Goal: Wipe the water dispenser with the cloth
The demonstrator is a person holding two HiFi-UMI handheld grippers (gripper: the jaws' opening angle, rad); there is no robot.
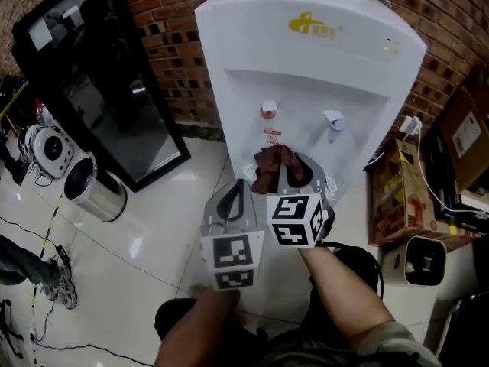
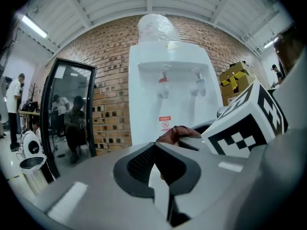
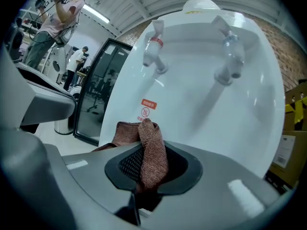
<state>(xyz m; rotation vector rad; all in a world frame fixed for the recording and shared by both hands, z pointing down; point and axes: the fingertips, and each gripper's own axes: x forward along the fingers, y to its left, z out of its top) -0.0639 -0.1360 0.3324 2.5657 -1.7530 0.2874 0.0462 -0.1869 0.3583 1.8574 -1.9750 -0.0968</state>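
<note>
A yellow logo [image 1: 315, 26], too small to read, sits high on the water dispenser [image 1: 306, 82]; lower on its front, a red-and-white sticker [image 3: 148, 109] shows a prohibition circle with illegible lettering.

Your water dispenser [image 1: 306, 67] is a white floor-standing unit, upright, with a yellow logo on top. It's got a red tap [image 1: 268, 111] and a pale tap [image 1: 333, 123] in the recess. The cloth [image 3: 152, 150] is reddish-brown terry, bunched up and pinched between your right gripper's [image 3: 151, 172] fingers, just below the taps. Can't tell if it's touching the panel.
</note>
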